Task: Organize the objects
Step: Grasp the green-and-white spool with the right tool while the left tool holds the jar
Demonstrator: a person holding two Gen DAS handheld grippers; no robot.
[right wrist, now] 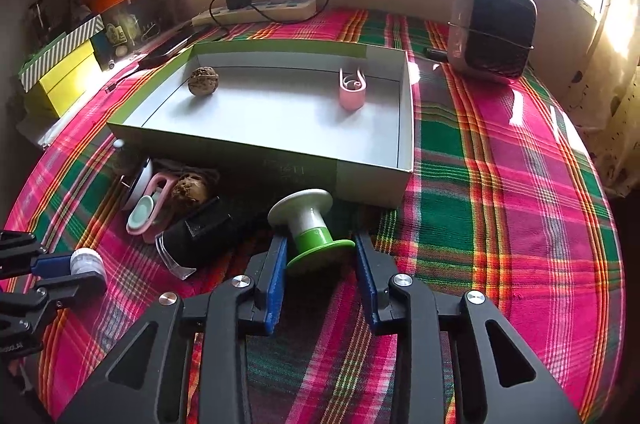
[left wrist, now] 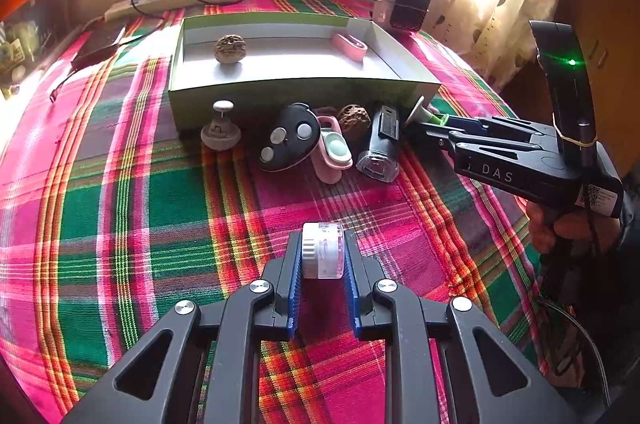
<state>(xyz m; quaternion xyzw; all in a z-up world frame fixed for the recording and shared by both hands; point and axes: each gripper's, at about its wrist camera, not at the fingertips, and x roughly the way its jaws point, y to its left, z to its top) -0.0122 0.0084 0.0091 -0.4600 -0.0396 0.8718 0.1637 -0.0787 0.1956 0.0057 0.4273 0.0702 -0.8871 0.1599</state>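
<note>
My left gripper (left wrist: 322, 252) is shut on a small clear jar with a white ribbed cap (left wrist: 322, 250), held just above the plaid cloth; the jar (right wrist: 86, 262) also shows at the left edge of the right wrist view. My right gripper (right wrist: 320, 244) is closed around a tilted green and white spool (right wrist: 310, 228), its blue pads touching the green flange, right at the front corner of the open grey box (right wrist: 240, 144). Inside the box (left wrist: 304, 86) lie a walnut (left wrist: 230, 49) and a pink clip (left wrist: 349, 46).
Along the box front lie a grey knob (left wrist: 221, 130), a black three-button device (left wrist: 288, 138), a pink and mint item (left wrist: 332, 152), a second walnut (left wrist: 354, 118) and a black torch-like tube (left wrist: 380, 144). A power strip (right wrist: 256, 12) and a small heater (right wrist: 492, 28) stand at the back.
</note>
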